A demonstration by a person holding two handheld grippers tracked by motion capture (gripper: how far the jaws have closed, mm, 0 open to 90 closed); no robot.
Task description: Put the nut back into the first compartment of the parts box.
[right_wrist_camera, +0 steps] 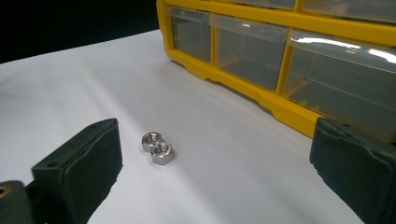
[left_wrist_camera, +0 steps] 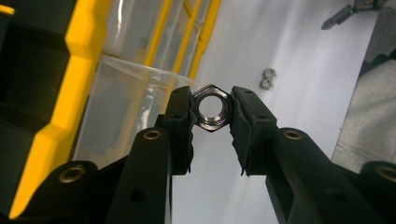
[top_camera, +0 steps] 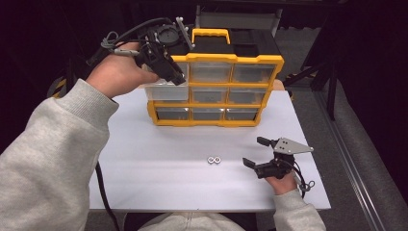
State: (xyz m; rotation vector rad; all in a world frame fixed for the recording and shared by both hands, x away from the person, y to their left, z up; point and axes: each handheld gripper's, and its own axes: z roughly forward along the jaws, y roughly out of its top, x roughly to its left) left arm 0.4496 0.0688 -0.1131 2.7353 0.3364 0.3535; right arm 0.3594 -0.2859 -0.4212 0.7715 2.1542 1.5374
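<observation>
High view first: my left gripper point(top_camera: 179, 77) is raised against the upper left corner of the yellow organizer point(top_camera: 231, 58), its tips just over a clear drawer point(top_camera: 166, 91) that stands pulled out of the frame, which I read as the bin meant to take what I carry. My right gripper point(top_camera: 255, 152) rests low on the white table point(top_camera: 159, 144), well apart from the cabinet, with two loose nuts point(top_camera: 213, 160) lying just off its tips, probably the next pieces waiting their turn. Left gripper view: the jaws are closed on a steel hex nut point(left_wrist_camera: 213, 108), pinched flat to flat between the pads so its bore faces the camera; that grip keeps it from rolling out. Beyond the jaws to one side sits the open drawer's clear wall point(left_wrist_camera: 126, 107), so the nut hangs near the bin but not yet inside it. Right gripper view: these jaws stand wide apart and hold nothing; the pair of nuts point(right_wrist_camera: 157, 148) lie touching each other on the table ahead, nearer one pad point(right_wrist_camera: 88, 163), with the organizer's lower drawers point(right_wrist_camera: 252, 51) further off.
</observation>
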